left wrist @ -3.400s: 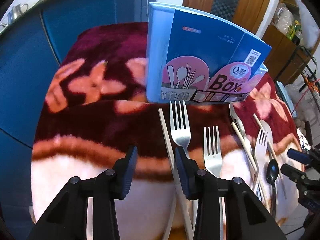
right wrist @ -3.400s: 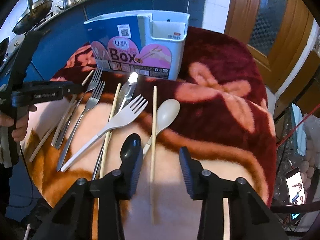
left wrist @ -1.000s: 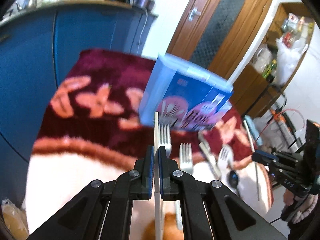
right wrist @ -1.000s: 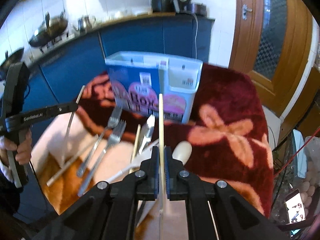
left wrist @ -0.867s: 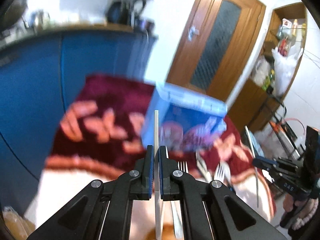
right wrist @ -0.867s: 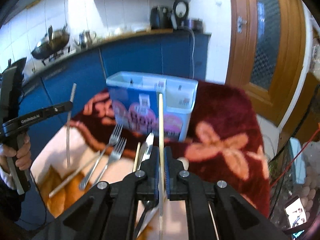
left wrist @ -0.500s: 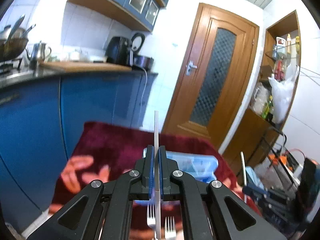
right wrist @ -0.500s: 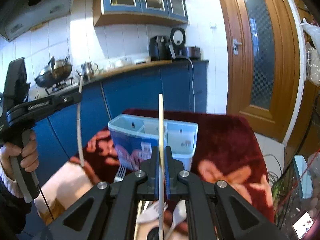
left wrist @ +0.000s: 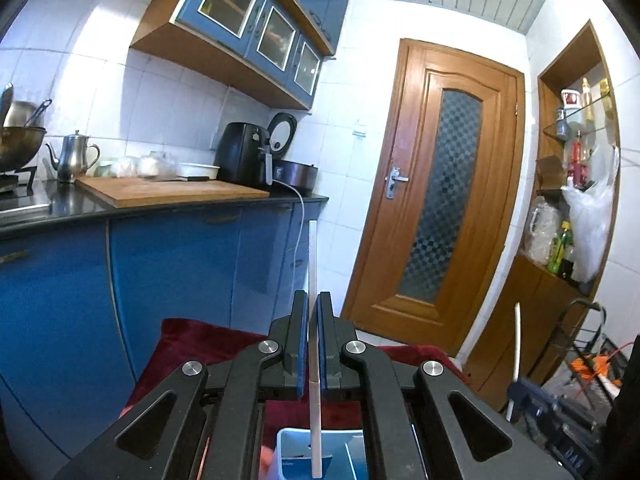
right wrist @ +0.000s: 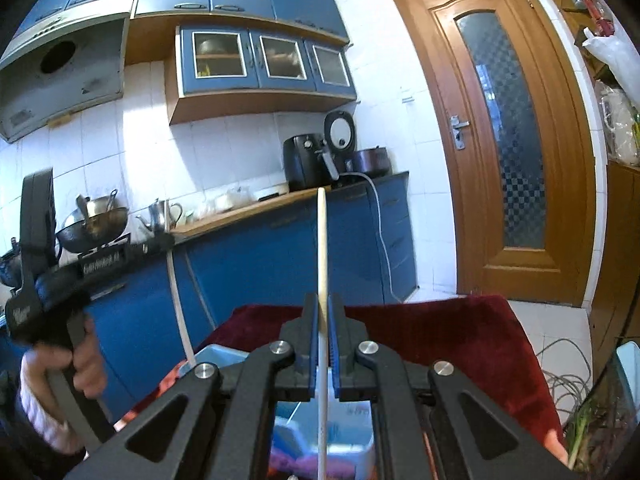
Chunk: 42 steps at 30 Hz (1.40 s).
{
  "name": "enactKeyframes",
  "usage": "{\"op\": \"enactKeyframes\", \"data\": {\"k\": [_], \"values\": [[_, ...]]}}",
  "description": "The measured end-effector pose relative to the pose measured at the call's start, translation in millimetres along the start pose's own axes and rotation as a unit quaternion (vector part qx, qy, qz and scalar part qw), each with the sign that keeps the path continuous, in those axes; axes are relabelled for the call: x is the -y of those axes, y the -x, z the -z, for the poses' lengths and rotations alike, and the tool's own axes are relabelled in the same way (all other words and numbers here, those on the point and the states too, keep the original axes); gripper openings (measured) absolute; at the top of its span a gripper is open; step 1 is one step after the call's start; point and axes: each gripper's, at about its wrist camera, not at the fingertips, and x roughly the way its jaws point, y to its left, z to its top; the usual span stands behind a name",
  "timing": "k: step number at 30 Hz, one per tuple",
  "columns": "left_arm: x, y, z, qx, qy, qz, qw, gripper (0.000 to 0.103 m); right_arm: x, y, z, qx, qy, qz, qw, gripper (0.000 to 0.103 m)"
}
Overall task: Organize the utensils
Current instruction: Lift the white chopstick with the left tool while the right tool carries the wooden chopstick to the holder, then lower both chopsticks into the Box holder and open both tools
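Observation:
My left gripper [left wrist: 313, 300] is shut on a pale chopstick [left wrist: 313, 264] held upright, its lower end hanging over the open blue utensil box [left wrist: 288, 446] below. My right gripper [right wrist: 323, 304] is shut on a second pale chopstick [right wrist: 321, 240], also upright, above the same box [right wrist: 216, 354]. In the right wrist view the left gripper [right wrist: 166, 242] shows at the left with its chopstick [right wrist: 180, 312] reaching down to the box's near corner. In the left wrist view the right chopstick [left wrist: 517, 344] stands at the right. The forks and spoons are out of view.
The box stands on a dark red floral cloth [right wrist: 440, 332] over the table. Blue kitchen cabinets [left wrist: 172, 264] with a counter, kettle [left wrist: 72, 156] and air fryer [right wrist: 306, 162] lie behind. A wooden door [left wrist: 444, 208] is at the right.
Both grippers have tilted further up with their chopsticks, so the table and loose utensils have dropped out of view. Both chopsticks now hang vertically over the box.

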Motion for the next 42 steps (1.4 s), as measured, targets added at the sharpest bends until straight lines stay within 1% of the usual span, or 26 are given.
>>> {"op": "enactKeyframes", "data": {"k": [3, 6, 12, 15, 19, 28, 30, 37, 38, 41, 42], "values": [[-1.0, -13.3, 15.4, -0.005, -0.006, -0.006, 1.0, 0.004, 1.8, -16.5, 4.0, 0.018, 0.012, 0.011, 1.0, 0.006], [-3.6, -22.1, 30.0, -0.013, -0.012, -0.007, 0.9998, 0.004, 2.7, -31.3, 11.2, 0.025, 0.022, 0.021, 0.999, 0.006], [-12.8, -35.3, 67.4, -0.048, -0.017, -0.011, 0.9987, 0.004, 2.4, -44.4, 26.3, 0.016, 0.032, 0.022, 0.999, 0.006], [-17.2, -38.5, 80.7, -0.064, -0.017, -0.009, 0.9977, 0.004, 2.3, -44.8, 29.5, 0.012, 0.037, 0.02, 0.999, 0.006], [-16.0, -36.5, 95.0, -0.076, -0.028, -0.005, 0.9967, 0.005, 0.2, -44.0, 36.5, 0.0, 0.046, 0.018, 0.999, 0.006], [-18.0, -24.2, 101.3, -0.076, -0.039, -0.015, 0.9962, 0.005, 3.2, -43.5, 53.7, -0.033, 0.049, 0.021, 0.998, 0.007], [-18.9, -23.5, 102.2, -0.081, -0.038, -0.016, 0.9959, 0.006, 3.7, -41.0, 55.1, -0.034, 0.048, 0.023, 0.998, 0.007], [-15.5, -19.7, 104.6, -0.078, -0.049, -0.03, 0.9953, 0.007, 3.0, -35.9, 57.9, -0.042, 0.047, 0.026, 0.998, 0.007], [-15.9, -19.1, 104.9, -0.079, -0.048, -0.032, 0.9952, 0.008, 3.8, -35.1, 57.7, -0.044, 0.045, 0.026, 0.998, 0.01], [-17.2, -19.4, 106.3, -0.094, -0.045, -0.029, 0.9941, 0.01, 4.9, -31.6, 55.6, -0.042, 0.035, 0.023, 0.998, 0.026], [-17.4, -18.0, 105.6, -0.094, -0.046, -0.03, 0.994, 0.015, 5.2, -29.0, 53.9, -0.041, 0.031, 0.022, 0.998, 0.03]]}}
